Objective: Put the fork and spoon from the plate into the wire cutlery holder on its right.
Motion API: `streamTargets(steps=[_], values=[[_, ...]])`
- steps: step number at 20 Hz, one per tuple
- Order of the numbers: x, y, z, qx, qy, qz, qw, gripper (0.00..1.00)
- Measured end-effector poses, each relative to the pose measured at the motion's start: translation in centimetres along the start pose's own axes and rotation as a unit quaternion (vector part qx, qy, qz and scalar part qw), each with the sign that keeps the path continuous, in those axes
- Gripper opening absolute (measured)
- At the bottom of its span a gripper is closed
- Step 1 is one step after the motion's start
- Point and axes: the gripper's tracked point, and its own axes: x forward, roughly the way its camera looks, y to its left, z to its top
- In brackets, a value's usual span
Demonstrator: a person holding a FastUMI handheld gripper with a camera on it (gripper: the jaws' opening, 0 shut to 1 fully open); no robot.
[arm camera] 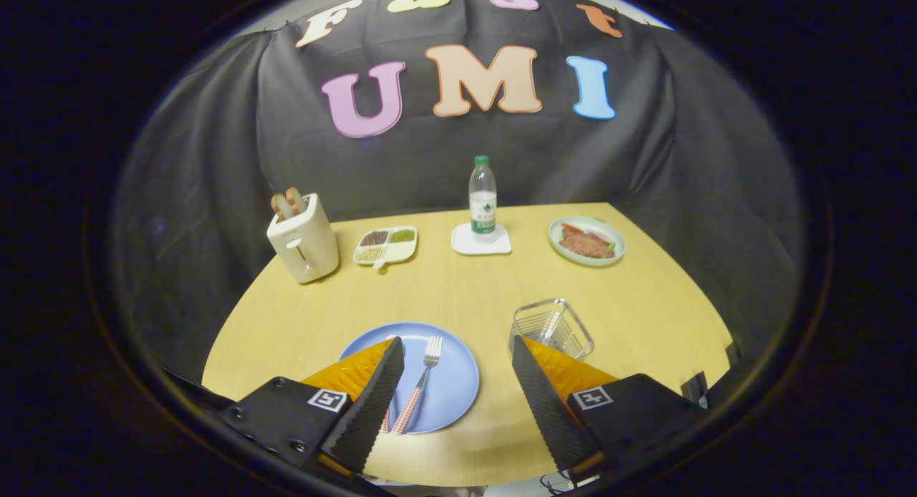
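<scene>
A blue plate (451, 382) lies on the wooden table just ahead of my fingers. On it rests a fork (423, 379) with a red-and-white checked handle, tines pointing away from me. A second checked handle (387, 420) peeks out beside my left finger, which hides the rest of that utensil. To the plate's right stands the wire cutlery holder (551, 330), partly behind my right finger. My gripper (458, 354) is open, held above the table, with the plate's right half and bare table between its fingers.
Along the back of the table (645, 311) stand a cream toaster (302, 240) with bread in it, a divided dish of grains (385, 245), a water bottle (483, 195) on a white coaster, and a plate of food (587, 240).
</scene>
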Motion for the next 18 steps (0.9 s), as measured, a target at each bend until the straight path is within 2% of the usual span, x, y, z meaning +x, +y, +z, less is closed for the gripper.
streamTargets(steps=[6, 11, 18], values=[[3.9, 2.8, -6.0, 0.020, 0.121, 0.019, 0.992, 0.97], [5.3, 3.5, -10.1, 0.018, 0.200, 0.008, 0.980, 0.87], [6.6, 3.8, -12.2, 0.018, 0.214, -0.021, 0.976, 0.74]])
